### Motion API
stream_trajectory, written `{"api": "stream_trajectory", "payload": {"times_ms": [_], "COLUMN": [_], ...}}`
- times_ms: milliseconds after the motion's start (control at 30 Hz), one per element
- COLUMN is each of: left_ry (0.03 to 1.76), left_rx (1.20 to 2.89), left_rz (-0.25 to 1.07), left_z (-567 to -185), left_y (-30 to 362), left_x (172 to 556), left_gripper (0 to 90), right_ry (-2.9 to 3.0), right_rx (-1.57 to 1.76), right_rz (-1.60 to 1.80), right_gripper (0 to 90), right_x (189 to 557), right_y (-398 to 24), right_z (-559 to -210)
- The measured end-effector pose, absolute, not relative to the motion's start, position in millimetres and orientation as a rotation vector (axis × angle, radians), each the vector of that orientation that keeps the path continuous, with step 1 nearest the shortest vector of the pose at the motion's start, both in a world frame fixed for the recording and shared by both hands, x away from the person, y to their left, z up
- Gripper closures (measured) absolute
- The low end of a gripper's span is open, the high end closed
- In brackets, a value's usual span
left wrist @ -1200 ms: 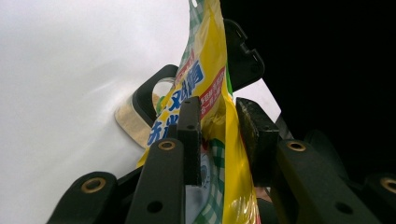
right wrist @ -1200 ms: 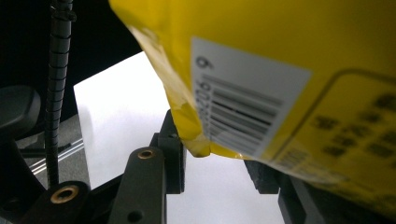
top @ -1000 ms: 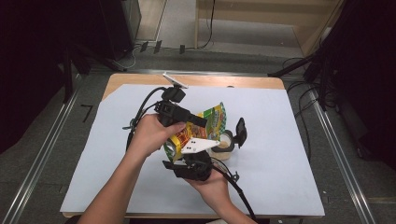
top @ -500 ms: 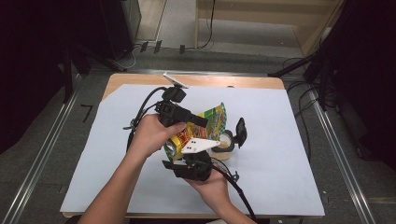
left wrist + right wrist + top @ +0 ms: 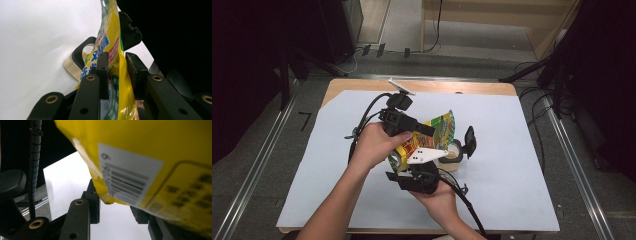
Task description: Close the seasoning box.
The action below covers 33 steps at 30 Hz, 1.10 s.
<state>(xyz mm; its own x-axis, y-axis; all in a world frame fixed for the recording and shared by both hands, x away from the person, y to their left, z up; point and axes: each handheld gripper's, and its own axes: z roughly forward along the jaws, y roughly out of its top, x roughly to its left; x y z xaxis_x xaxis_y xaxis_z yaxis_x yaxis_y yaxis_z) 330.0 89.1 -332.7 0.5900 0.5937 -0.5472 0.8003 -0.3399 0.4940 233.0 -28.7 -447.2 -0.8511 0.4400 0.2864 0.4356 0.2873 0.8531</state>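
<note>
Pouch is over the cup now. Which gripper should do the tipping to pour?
Left, probably. The left gripper is shut on the yellow pouch mid-body, above the cup. The right gripper sits at its lower corner, better for steadying.

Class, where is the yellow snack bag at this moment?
In the high view, the yellow snack bag is held above the table's middle, between the left gripper and right gripper, beside a small container.

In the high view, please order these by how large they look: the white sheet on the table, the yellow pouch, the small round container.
1. White sheet, by far the largest.
2. Yellow pouch, although the grippers cover part of it.
3. Small round container, the smallest, also partly hidden.
</note>
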Motion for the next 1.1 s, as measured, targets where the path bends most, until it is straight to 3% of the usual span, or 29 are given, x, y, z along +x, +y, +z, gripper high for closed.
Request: {"api": "stream_trajectory", "payload": {"times_ms": [1100], "left_ry": [1.076], "left_rx": [2.061], "left_rz": [-0.375], "left_z": [-332.1], "left_y": [89.8], "left_x": [330.0], "left_gripper": [75.5], "right_ry": [2.515], "right_rx": [0.837], "right_rz": [1.659], "right_gripper": [66.8], "right_x": [232.1], "right_y": [-27.7], "right_z": [-447.3]}}
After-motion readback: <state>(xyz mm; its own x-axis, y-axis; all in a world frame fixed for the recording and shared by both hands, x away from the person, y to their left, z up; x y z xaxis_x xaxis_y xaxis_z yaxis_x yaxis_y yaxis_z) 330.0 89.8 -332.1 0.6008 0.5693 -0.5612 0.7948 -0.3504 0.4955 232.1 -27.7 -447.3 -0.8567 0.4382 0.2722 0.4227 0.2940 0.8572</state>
